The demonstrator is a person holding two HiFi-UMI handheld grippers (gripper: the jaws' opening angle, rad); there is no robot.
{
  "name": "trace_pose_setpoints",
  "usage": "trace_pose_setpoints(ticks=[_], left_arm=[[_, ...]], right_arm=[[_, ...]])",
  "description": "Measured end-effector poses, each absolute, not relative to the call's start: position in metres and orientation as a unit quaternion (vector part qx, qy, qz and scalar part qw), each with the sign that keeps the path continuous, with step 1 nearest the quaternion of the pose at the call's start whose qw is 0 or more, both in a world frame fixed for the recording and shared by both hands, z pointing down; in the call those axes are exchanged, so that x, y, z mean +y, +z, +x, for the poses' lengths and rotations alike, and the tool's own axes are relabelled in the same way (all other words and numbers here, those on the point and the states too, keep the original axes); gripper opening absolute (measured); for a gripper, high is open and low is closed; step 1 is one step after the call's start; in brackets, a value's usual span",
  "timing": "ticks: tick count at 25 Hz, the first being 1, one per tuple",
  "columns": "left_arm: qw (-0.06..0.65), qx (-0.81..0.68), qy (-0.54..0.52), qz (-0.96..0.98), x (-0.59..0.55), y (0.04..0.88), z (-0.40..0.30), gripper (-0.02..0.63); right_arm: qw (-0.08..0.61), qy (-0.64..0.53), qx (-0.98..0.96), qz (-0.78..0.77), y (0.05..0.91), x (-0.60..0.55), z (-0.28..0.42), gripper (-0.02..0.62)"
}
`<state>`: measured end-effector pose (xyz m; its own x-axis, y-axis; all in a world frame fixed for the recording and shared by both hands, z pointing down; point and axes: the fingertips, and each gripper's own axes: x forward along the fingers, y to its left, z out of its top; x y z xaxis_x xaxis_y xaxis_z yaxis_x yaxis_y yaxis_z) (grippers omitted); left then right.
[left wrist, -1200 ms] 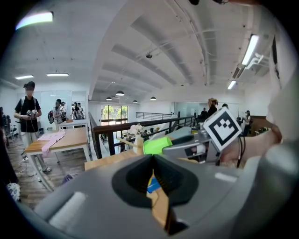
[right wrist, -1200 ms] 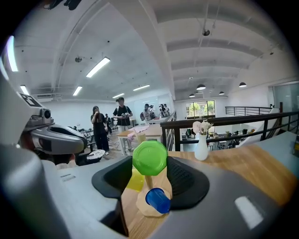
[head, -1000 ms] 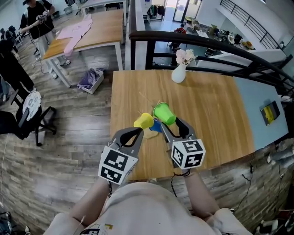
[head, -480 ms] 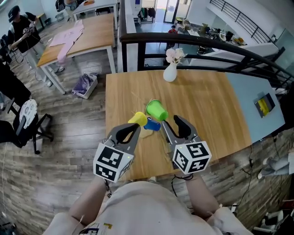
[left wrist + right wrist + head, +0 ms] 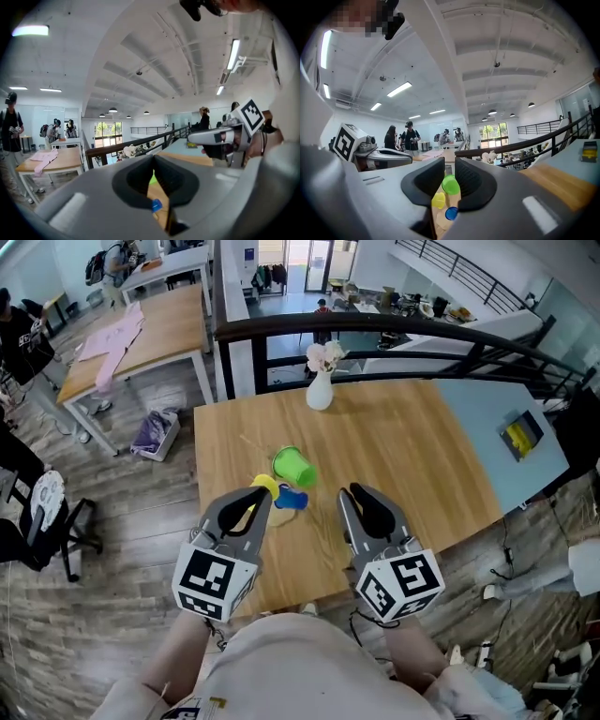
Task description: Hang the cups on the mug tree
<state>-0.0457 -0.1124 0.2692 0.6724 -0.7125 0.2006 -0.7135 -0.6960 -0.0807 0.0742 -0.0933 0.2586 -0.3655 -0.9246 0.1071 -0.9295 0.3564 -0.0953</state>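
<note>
Three cups cluster mid-table: a green cup (image 5: 292,465), a yellow cup (image 5: 263,488) and a blue cup (image 5: 292,499). They sit on thin wooden branches that I can barely make out. My left gripper (image 5: 261,495) is raised in front of the yellow cup, shut and empty. My right gripper (image 5: 349,493) hangs to the right of the cups. Its jaws have just been closing and a narrow gap is left with nothing in it. Through that gap the right gripper view (image 5: 450,164) shows the green cup (image 5: 451,184), the yellow cup (image 5: 438,200) and the blue cup (image 5: 451,213) well ahead.
The wooden table (image 5: 403,437) carries a white vase of flowers (image 5: 320,390) at its far edge. Behind it runs a black railing (image 5: 375,324). A pale blue surface (image 5: 487,418) with a yellow-and-black object (image 5: 521,435) adjoins on the right. Another table with pink cloth (image 5: 112,334) stands far left.
Both grippers have lifted and drawn back from the cups toward me. The right jaws, wide open beside the green cup before, have narrowed. The cups have stayed in place.
</note>
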Motion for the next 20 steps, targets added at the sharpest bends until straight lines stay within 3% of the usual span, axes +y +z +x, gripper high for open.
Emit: trace_pose_setpoints(ticks=[11,20], left_arm=[[0.000,-0.377,0.112,0.919,-0.091,0.268,-0.040,0.003],[0.006,-0.386,0.118,0.915,-0.089,0.278,-0.048,0.003]], right_arm=[[0.001,0.081,-0.824,0.561,0.249,-0.062,0.084,0.002],[0.024,0.085,-0.833,0.546,0.264,-0.059,0.076,-0.002]])
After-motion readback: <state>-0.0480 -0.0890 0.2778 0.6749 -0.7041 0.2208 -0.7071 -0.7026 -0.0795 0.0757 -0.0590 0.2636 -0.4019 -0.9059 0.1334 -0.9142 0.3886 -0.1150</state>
